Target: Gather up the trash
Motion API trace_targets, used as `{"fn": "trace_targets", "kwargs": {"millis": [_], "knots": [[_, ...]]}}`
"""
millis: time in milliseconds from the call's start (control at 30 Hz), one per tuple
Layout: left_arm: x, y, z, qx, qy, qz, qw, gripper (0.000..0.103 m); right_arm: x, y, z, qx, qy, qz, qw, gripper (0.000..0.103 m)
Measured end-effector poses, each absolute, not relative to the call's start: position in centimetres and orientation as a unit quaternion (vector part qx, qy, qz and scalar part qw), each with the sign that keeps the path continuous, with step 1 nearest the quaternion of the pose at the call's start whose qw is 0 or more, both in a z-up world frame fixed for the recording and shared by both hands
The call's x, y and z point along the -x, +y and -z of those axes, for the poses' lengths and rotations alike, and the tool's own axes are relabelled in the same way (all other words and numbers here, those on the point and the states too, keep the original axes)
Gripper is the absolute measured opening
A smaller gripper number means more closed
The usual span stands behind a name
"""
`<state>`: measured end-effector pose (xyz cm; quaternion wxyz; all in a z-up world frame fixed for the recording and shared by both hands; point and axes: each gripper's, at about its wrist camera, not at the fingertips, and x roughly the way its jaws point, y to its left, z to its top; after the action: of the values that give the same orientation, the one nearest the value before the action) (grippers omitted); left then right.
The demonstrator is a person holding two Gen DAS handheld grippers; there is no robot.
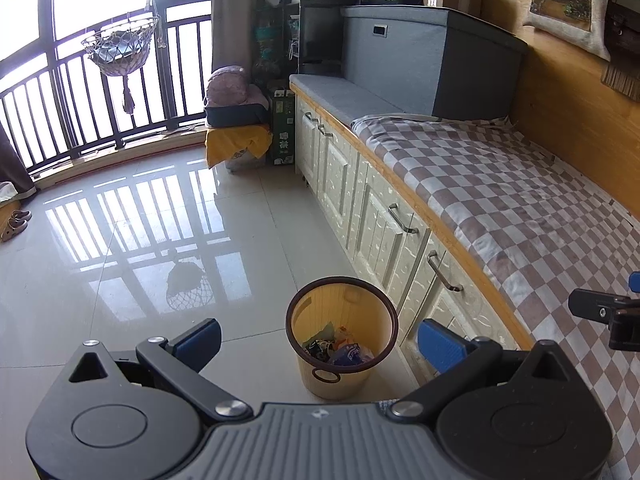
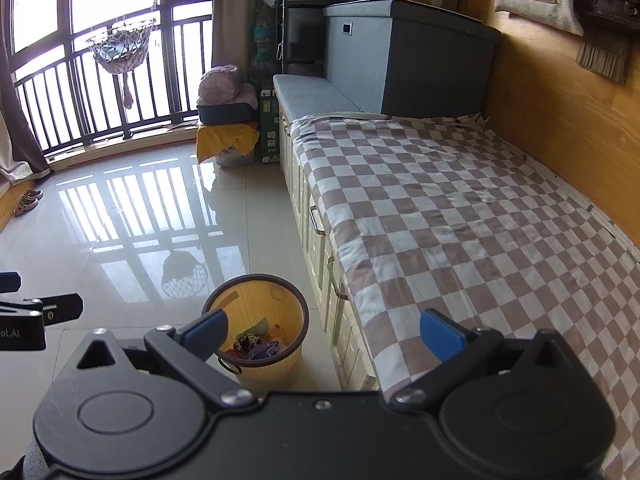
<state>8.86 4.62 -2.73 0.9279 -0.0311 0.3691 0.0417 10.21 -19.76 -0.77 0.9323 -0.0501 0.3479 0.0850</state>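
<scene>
A yellow waste bin (image 1: 340, 376) with a dark brown rim stands on the tiled floor beside the white cabinets; wrappers and other trash (image 1: 340, 350) lie at its bottom. My left gripper (image 1: 320, 340) hangs above the bin, open, nothing between its blue pads. The right wrist view shows the same bin (image 2: 272, 372) with trash (image 2: 256, 346) inside, below and left of my right gripper (image 2: 324, 330), which is open and empty over the edge of the checked cloth (image 2: 460, 220). Each gripper shows at the edge of the other's view.
A long bench (image 1: 460, 216) with white cabinet doors and a brown-and-white checked cloth runs along the right wall. A grey storage box (image 1: 424, 60) sits at its far end. Glossy floor tiles (image 1: 120, 240) stretch to a railed window; a covered stool (image 1: 236, 140) stands ahead and shoes (image 1: 14, 224) at the left.
</scene>
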Motion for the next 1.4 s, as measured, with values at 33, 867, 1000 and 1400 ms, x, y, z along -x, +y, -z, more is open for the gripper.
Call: {"fn": "trace_targets", "kwargs": {"millis": [33,867,1000,1400], "knots": [[-8.77,4.59,2.76,0.031,0.368,-0.042,0.928,0.103,-10.10,-19.71,0.71,0.051,0.347,-0.085,0.933,0.103],[-8.19,4.68,1.99,0.026,0.358,-0.042,0.932,0.103,-9.42,-19.39,0.19,0.055,0.339,-0.087,0.935,0.103],[-8.18,4.70,2.01,0.026,0.358,-0.042,0.933,0.103,-9.35,-19.21,0.14,0.057,0.339,-0.090,0.935,0.103],[-8.17,4.60,2.08,0.026,0.358,-0.042,0.933,0.103,-9.39,-19.25,0.13,0.057,0.338,-0.089,0.935,0.103]]}}
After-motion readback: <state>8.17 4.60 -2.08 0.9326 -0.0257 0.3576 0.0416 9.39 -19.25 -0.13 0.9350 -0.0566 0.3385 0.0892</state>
